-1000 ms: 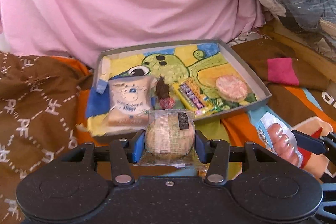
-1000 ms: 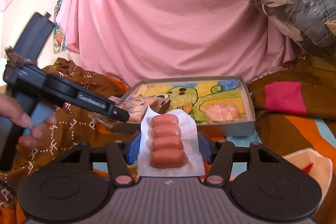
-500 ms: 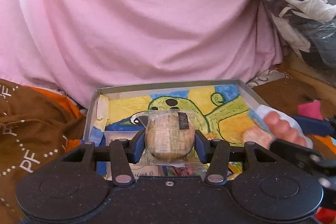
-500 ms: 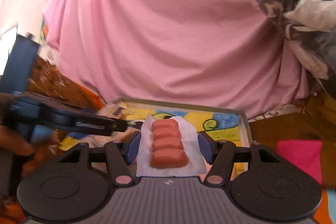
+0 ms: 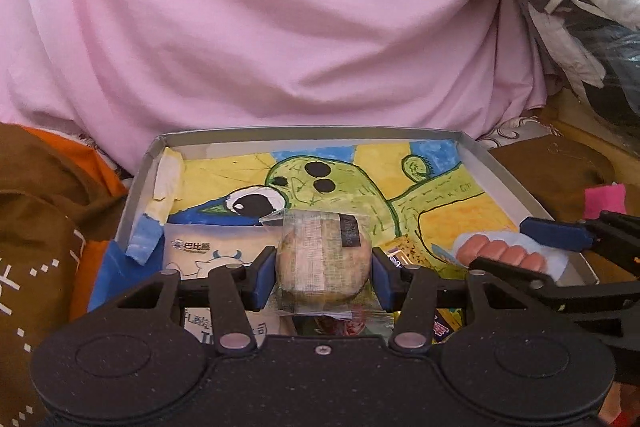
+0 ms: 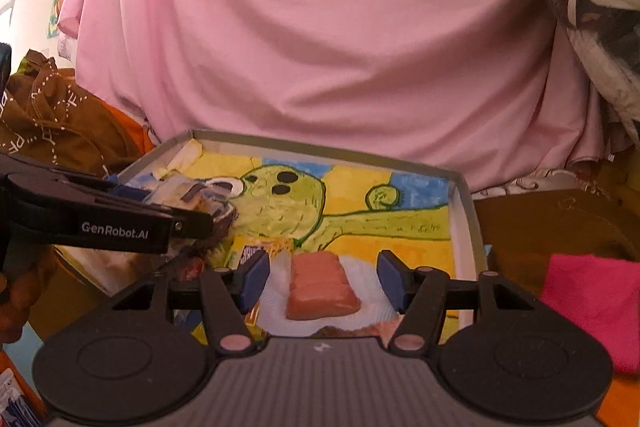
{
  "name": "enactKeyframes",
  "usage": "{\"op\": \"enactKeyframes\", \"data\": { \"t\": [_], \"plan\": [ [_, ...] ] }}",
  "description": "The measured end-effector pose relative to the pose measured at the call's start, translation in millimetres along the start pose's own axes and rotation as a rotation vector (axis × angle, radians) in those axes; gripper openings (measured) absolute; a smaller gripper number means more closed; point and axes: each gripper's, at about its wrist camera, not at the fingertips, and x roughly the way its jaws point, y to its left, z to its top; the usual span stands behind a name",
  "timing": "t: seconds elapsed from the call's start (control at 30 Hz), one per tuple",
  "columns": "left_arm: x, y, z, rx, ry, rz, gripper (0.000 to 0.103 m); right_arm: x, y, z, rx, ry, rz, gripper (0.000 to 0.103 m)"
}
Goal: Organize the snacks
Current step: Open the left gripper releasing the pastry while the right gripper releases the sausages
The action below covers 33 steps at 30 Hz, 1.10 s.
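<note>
The right claw (image 6: 320,285) has just opened wide, leaving the sausage pack (image 6: 322,287) lying at lower centre in the tray (image 6: 466,211), so that snack is placed, while the left claw (image 5: 323,273) still grips the wrapped bun (image 5: 322,261) above the tray's near edge.

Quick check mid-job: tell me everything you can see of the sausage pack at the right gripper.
The sausage pack is a white-edged clear wrapper around a row of pinkish-red mini sausages. It lies flat in the grey tray, on the painted paper lining and overlapping a yellow snack bar at its left. The right gripper straddles it, jaws open and clear of both edges, so it is released. The left wrist view shows it near the tray's right wall.
</note>
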Motion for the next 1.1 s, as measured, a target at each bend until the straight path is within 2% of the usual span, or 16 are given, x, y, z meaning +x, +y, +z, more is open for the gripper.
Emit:
{"op": "enactKeyframes", "data": {
  "t": [0.1,0.2,0.3,0.33,0.67,0.93,1.1],
  "plan": [
    [1.3,-0.9,0.0,-0.005,0.005,0.0,0.052,4.7,2.3,-4.7,-0.005,0.021,0.002,0.065],
    [1.9,-1.3,1.3,-0.015,0.015,0.008,0.063,5.6,3.3,-7.9,-0.005,0.032,0.002,0.066],
    [4.7,1.3,1.6,-0.055,0.038,0.016,0.075,3.0,4.6,-8.7,-0.01,0.03,-0.005,0.077],
    [5.8,2.7,1.4,-0.069,0.045,0.017,0.076,2.1,5.0,-8.4,-0.014,0.028,-0.006,0.081],
    [-9.7,3.2,3.5,-0.134,0.033,0.019,0.088,-25.5,5.0,-1.1,-0.027,-0.024,-0.039,0.102],
    [-48.5,0.3,11.9,-0.161,-0.005,0.022,0.097,-61.8,3.5,12.9,0.0,-0.081,-0.052,0.103],
    [-80.5,-0.3,14.9,-0.159,-0.021,0.026,0.099,-93.7,8.4,19.2,0.001,-0.128,-0.041,0.103]
  ]
}}
